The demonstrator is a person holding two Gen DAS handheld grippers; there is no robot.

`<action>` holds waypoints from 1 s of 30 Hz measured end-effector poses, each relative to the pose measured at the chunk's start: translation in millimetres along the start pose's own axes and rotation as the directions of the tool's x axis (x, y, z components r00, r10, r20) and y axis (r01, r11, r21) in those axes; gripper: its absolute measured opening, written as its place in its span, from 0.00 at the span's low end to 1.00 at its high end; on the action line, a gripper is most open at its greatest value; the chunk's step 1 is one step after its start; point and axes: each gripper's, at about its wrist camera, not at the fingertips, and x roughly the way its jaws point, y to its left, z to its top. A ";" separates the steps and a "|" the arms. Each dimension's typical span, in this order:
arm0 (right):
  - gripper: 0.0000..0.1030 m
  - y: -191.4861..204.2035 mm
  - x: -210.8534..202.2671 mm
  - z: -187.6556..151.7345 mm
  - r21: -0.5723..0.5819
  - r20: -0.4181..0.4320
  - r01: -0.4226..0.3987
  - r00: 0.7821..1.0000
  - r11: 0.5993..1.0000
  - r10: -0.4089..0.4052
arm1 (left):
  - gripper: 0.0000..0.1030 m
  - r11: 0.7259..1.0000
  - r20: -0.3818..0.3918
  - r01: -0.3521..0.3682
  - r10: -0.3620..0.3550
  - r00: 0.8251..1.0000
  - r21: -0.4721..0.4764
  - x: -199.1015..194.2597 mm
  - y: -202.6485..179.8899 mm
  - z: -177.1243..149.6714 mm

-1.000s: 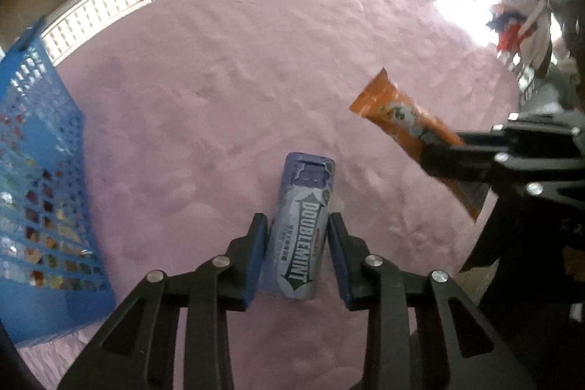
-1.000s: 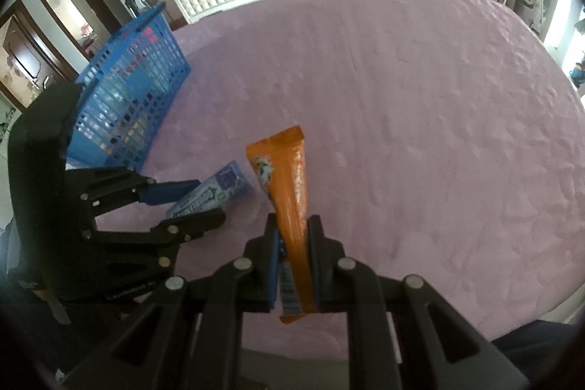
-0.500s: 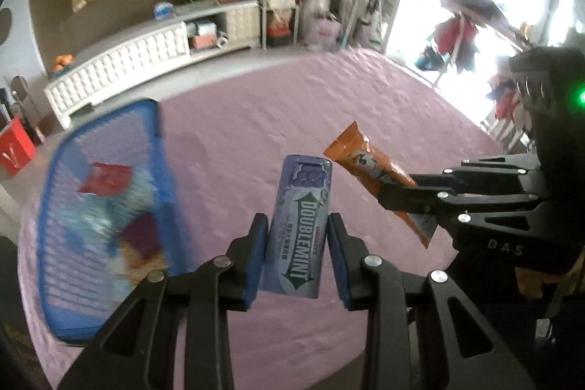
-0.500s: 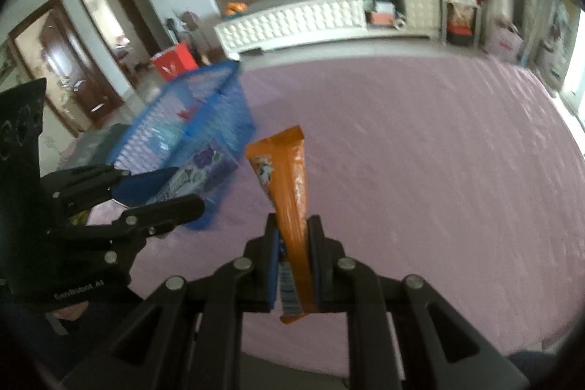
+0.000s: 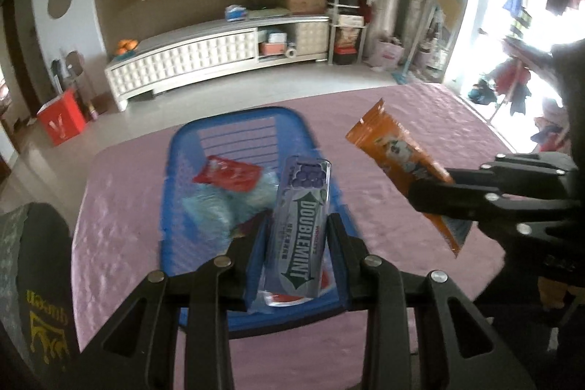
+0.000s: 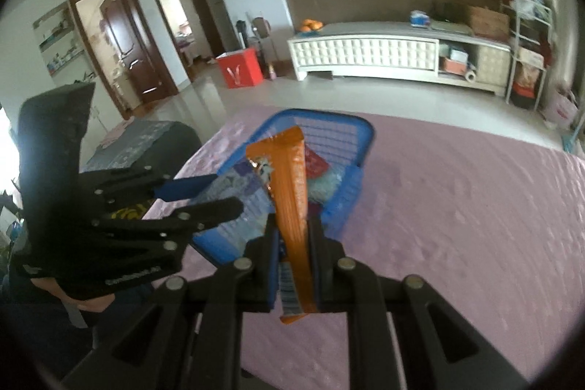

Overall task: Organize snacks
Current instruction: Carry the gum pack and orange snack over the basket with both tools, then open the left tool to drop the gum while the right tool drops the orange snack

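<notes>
Left wrist view: left gripper (image 5: 298,245) clamped on purple-grey Doublemint pack (image 5: 299,225), upright between fingers, over blue basket (image 5: 256,119) just ahead.
Right wrist view: right gripper (image 6: 292,243) pinched on slim orange sachet (image 6: 289,192), barcode end down, basket beyond.

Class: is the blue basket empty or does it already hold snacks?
Not empty. The blue basket holds a red packet and pale blue packets.

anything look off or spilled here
Nothing stands out. The left gripper grips the Doublemint pack squarely over the blue basket, the right gripper holds the orange packet, and nothing shows spilled on the pink cloth.
</notes>
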 end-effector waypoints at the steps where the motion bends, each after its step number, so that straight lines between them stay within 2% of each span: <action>1: 0.17 2.2 5.3 3.1 -0.011 -0.006 -0.003 1.000 1.000 0.003 | 0.30 1.000 -0.004 -0.005 0.005 1.000 -0.009 1.4 5.9 -0.9; 10: 0.17 8.7 46.3 11.2 -0.012 -0.078 -0.016 0.997 1.000 0.015 | 0.30 0.996 -0.058 -0.039 0.034 0.998 -0.081 28.4 48.7 -9.6; 20: 0.17 5.6 63.3 10.1 -0.005 -0.122 0.003 0.993 1.000 -0.003 | 0.30 0.989 -0.120 -0.021 0.004 0.993 -0.144 57.6 65.3 -18.4; 25: 0.18 4.5 68.2 6.2 -0.003 -0.143 0.006 0.990 1.000 -0.006 | 0.30 0.989 -0.110 -0.032 0.016 0.994 -0.143 55.9 65.2 -24.2; 26: 0.18 5.8 68.5 5.2 -0.003 -0.146 0.006 0.989 1.000 -0.006 | 0.31 0.989 -0.113 -0.039 0.023 0.993 -0.140 55.7 66.2 -24.5; 29: 0.17 7.2 67.2 3.7 -0.002 -0.149 0.003 0.989 1.000 -0.003 | 0.47 0.989 -0.122 -0.076 0.060 0.991 -0.128 52.4 68.1 -25.4; 30: 0.17 7.8 66.4 4.3 -0.002 -0.148 0.002 0.989 1.000 -0.002 | 0.49 0.989 -0.113 -0.064 0.049 0.992 -0.137 49.1 69.0 -25.1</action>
